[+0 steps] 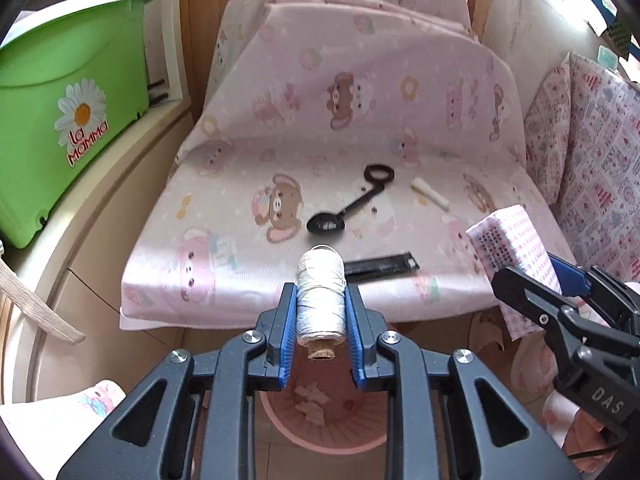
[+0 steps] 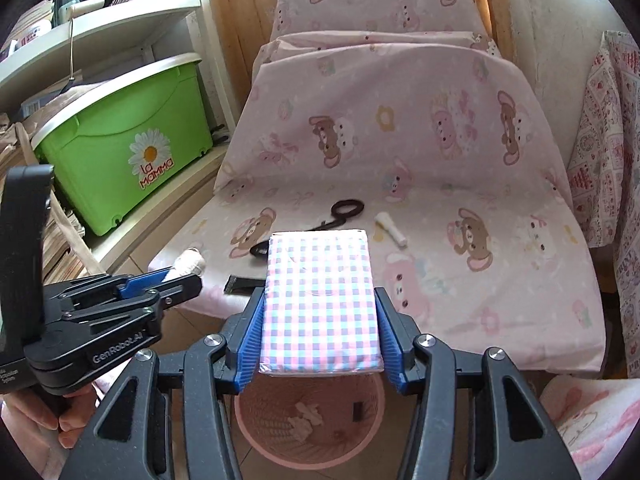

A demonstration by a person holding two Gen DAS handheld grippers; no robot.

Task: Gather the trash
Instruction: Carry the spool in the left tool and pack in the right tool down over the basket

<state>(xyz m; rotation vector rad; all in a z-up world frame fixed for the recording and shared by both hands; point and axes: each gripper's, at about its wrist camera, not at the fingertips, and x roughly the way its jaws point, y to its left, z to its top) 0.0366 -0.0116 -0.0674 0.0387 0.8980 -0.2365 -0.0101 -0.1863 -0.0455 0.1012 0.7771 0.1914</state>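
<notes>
- Left of the pink cushion [image 2: 400, 168], a green bin [image 2: 120, 148] reads "La Mamma".
- Above the pink wastebasket [image 2: 308, 452] off the cushion's front edge, left gripper [image 1: 320, 300] pinches a thread spool [image 1: 320, 296].
- Right gripper [image 2: 320, 316] clamps a checked packet [image 2: 320, 300].

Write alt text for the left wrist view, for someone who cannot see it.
The left claw grips a spool of white thread above a pink wastebasket. Beyond it, a black spoon lies on a pink cartoon-print cushion; the right claw holds a checkered packet.
</notes>
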